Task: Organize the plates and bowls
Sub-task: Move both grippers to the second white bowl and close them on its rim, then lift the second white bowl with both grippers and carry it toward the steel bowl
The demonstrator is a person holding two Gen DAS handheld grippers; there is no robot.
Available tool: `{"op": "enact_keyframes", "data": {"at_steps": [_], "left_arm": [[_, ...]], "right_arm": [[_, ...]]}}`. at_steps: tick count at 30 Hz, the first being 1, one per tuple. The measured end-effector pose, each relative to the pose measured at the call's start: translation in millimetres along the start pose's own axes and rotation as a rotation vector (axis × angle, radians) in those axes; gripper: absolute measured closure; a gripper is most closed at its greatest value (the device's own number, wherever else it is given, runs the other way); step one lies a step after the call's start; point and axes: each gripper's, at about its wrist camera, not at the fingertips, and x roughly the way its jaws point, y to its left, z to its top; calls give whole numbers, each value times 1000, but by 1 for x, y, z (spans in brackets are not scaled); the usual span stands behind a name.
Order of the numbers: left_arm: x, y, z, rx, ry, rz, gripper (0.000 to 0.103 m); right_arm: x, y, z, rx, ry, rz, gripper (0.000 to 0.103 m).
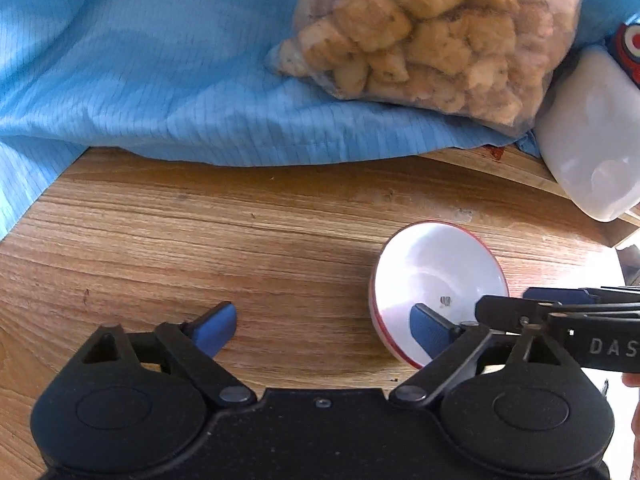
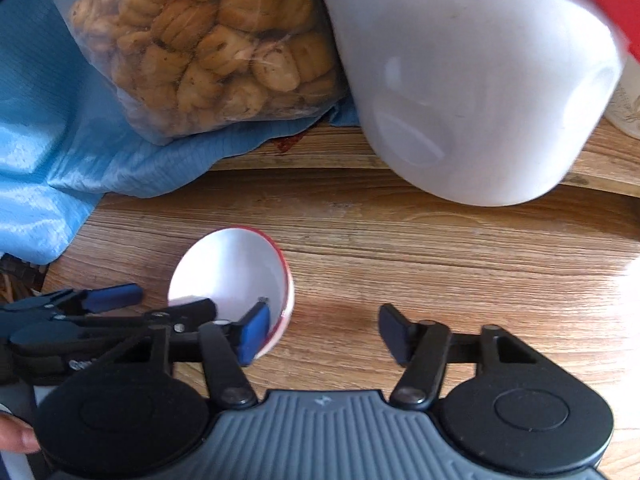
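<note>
A small white bowl (image 1: 436,276) (image 2: 232,268) with a red rim sits on the wooden table (image 1: 240,240). My left gripper (image 1: 324,330) is open. Its right finger (image 1: 430,330) reaches inside the bowl and its left finger (image 1: 216,328) stands over bare wood, so the bowl's near wall is between them untouched. My right gripper (image 2: 324,334) is open too, with its left pad (image 2: 254,334) inside the same bowl and its right finger (image 2: 394,334) outside. Each gripper shows in the other's view, the right gripper (image 1: 508,300) and the left gripper (image 2: 174,300). A large white red-rimmed bowl (image 2: 472,92) (image 1: 588,136) lies tilted behind.
A clear bag of biscuits (image 1: 432,28) (image 2: 208,48) rests on a crumpled blue cloth (image 1: 140,80) (image 2: 36,160) along the back. A pale patterned container (image 2: 628,112) stands at the far right. A fingertip (image 2: 16,438) shows at the lower left edge.
</note>
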Motion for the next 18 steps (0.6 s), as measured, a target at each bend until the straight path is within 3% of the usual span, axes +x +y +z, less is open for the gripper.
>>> {"op": "enact_keyframes", "data": {"at_steps": [6, 8, 9, 13, 18], "left_arm": [[0, -13, 0, 30, -14, 16, 35], [-2, -16, -2, 30, -18, 21, 50], [-3, -16, -3, 17, -16, 6, 54], [-5, -24, -6, 6, -10, -49, 85], [-7, -38, -12, -4, -11, -38, 87]], "right_arm": [[5, -3, 3, -10, 12, 101, 75], [7, -5, 5, -15, 16, 131, 80], [5, -6, 5, -15, 18, 143, 82], [8, -12, 8, -6, 32, 189, 85], [8, -10, 5, -46, 47, 166, 89]]}}
